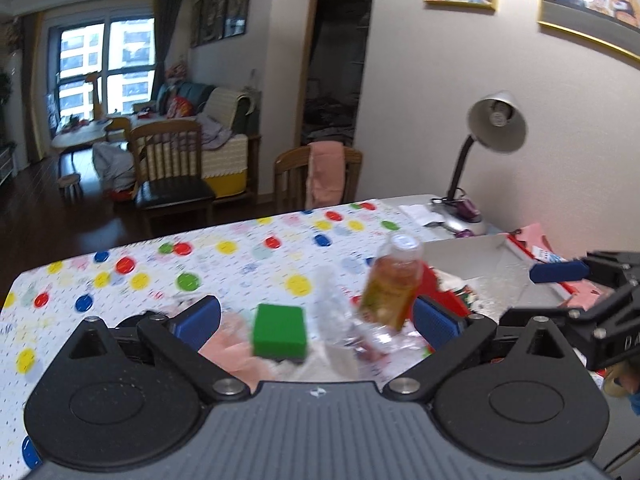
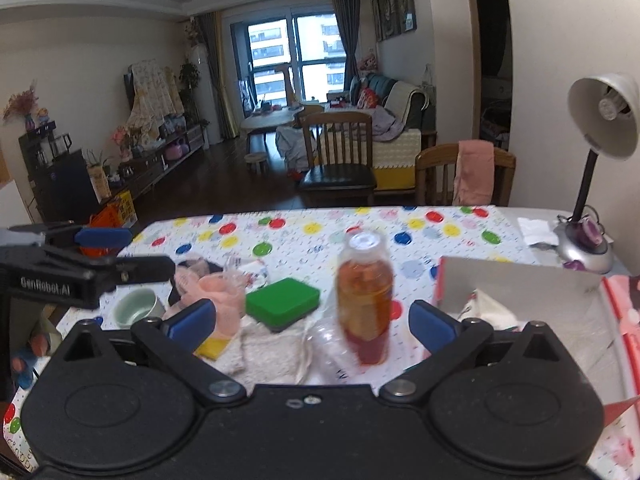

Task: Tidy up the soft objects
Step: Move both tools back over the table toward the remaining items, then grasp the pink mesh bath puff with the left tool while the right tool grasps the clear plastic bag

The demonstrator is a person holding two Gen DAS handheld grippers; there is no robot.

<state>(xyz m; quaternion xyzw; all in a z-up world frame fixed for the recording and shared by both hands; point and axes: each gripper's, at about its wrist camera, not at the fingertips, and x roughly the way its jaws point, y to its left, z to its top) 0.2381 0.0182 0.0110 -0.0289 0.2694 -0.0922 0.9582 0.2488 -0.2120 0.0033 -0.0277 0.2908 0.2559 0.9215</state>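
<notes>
A green sponge (image 1: 280, 332) (image 2: 282, 302) lies on a white knitted cloth (image 2: 272, 354), with a pink cloth (image 1: 236, 354) (image 2: 220, 300) bunched at its left and a yellow sponge (image 2: 214, 348) in front. My left gripper (image 1: 316, 320) is open just above this pile, nothing between its blue pads. My right gripper (image 2: 314, 320) is open too, hovering before the sponge and an upright bottle of amber drink (image 1: 390, 280) (image 2: 364, 300). Neither touches anything. Both views are motion-blurred.
An open cardboard box (image 1: 480, 268) (image 2: 520, 292) with crumpled items stands at the right. Crumpled clear plastic (image 1: 336, 320) (image 2: 332, 344) lies by the bottle. A pale green bowl (image 2: 134, 308) sits at the left, a desk lamp (image 2: 600, 120) at the far right on the dotted tablecloth (image 1: 240, 256).
</notes>
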